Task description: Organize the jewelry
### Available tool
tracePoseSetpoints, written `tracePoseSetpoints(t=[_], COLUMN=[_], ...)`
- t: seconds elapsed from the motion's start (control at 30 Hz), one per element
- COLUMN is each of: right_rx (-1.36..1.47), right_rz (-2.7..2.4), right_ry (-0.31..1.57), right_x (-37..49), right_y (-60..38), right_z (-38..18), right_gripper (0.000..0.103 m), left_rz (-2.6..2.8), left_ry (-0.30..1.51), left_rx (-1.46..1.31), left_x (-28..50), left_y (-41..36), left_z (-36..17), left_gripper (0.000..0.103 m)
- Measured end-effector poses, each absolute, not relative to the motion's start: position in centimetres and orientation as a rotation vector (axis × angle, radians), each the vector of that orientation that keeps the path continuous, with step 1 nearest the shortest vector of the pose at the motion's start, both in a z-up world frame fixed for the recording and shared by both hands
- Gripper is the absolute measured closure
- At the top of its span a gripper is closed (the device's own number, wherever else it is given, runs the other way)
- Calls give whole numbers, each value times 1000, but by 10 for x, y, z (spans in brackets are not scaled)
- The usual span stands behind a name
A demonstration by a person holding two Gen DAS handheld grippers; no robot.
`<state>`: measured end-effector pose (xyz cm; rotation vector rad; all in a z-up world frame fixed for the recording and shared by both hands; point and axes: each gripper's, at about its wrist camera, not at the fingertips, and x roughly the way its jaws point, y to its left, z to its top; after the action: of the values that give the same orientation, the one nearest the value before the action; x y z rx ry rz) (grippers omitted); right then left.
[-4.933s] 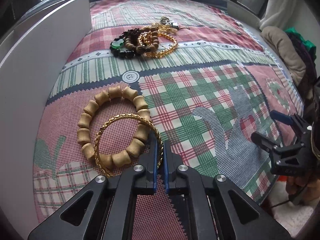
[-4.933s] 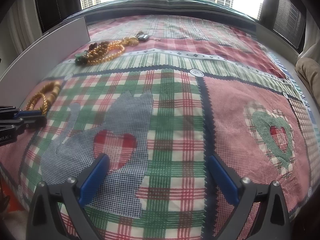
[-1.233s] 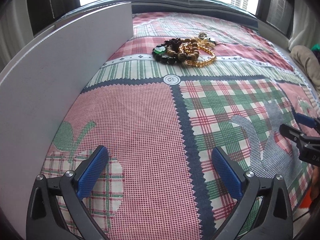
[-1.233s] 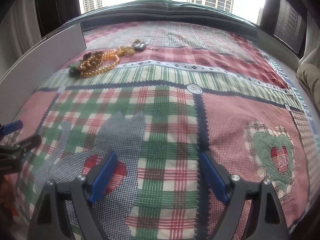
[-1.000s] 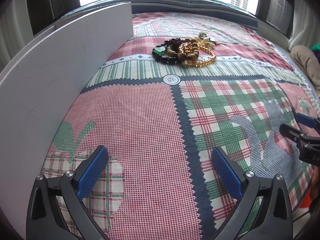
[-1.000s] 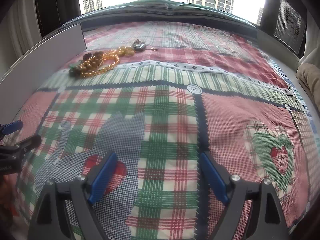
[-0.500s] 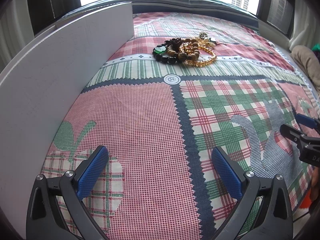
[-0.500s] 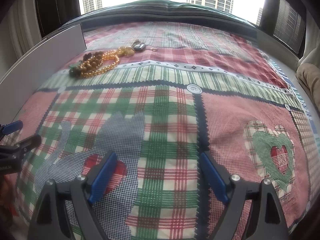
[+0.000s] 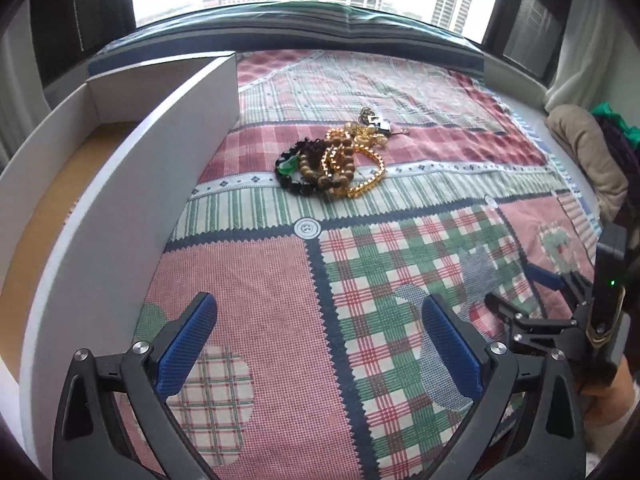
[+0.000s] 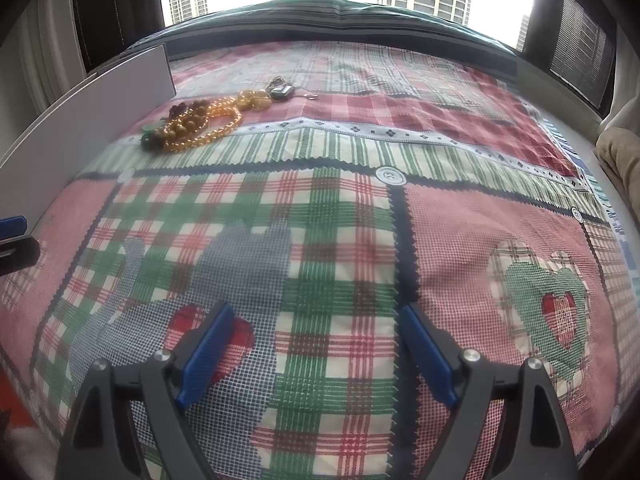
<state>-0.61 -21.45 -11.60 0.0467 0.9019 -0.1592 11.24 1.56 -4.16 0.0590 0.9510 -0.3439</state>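
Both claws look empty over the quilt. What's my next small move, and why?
Probably reach the left claw forward toward the pile of bracelets lying on the quilt beside the white box. Its jaws are wide open with nothing between them, the pile lies ahead of it close to the box wall, and the right claw, also open and empty, sits farther off.
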Motion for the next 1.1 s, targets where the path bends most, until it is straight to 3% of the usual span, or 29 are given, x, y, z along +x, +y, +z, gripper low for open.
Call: tracePoseSetpoints(t=[0.2,0.3,0.43,0.6,0.83,1.1], right_rx=[46,46,43,41,38,37], right_rz=[-158,-157,-149,-142,-137,-135], right_ry=[896,892,889,882,878,875], right_x=[-6,-6,-7,-7,-5,-4], right_y=[-214,-214,-215,-214,-214,-213], right_z=[-116,-115,-115,-116,-116,-117], right_gripper=[15,15,15,13,10,10], left_rz=[-421,-375,-275,-283,-370,-417], left_ry=[944,1018,1094,1132,1157,1215], left_rx=[95,70,-29,-120,-140,86], left_x=[178,220,261,281,300,285], left_y=[-16,-18,-3,-2,-28,-69], left_z=[-24,-45,-69,-80,-72,-89], left_gripper=[2,25,32,54,56,56])
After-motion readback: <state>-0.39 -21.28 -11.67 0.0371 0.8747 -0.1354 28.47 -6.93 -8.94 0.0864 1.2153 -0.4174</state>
